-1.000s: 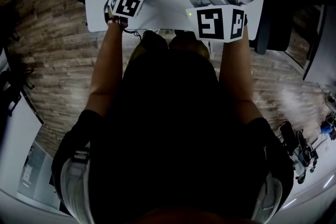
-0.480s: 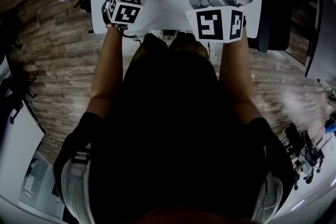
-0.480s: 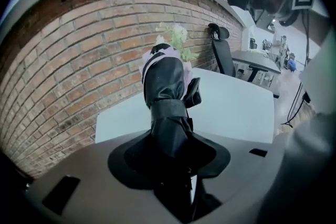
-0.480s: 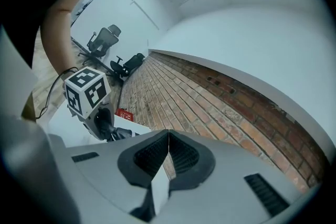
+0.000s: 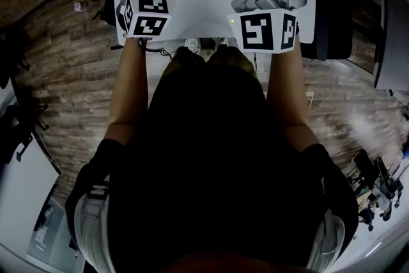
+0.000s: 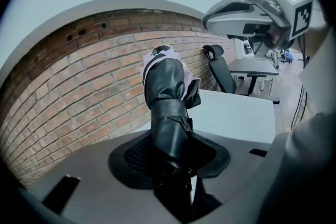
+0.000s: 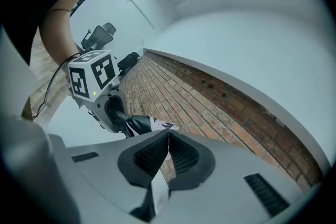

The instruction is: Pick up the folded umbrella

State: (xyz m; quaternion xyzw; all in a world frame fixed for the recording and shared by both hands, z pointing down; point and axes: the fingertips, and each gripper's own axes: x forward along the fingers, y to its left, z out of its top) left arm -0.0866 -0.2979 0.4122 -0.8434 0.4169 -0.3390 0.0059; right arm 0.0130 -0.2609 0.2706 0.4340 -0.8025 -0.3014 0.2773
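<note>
Left hand-held gripper (image 6: 176, 165) clamped on the folded umbrella (image 6: 167, 105): black fabric with a strap wound round it. Its pale patterned end sticks out past my jaws toward the brick wall (image 6: 79, 92). Umbrella is held above the white tabletop (image 5: 204, 3), toward its left side in the head view. Right hand-held gripper (image 7: 168, 134) clenched on nothing, pads touching, over the tabletop beside the left one. Black office chair (image 6: 220, 68) stands by the wall, beyond the umbrella.
</note>
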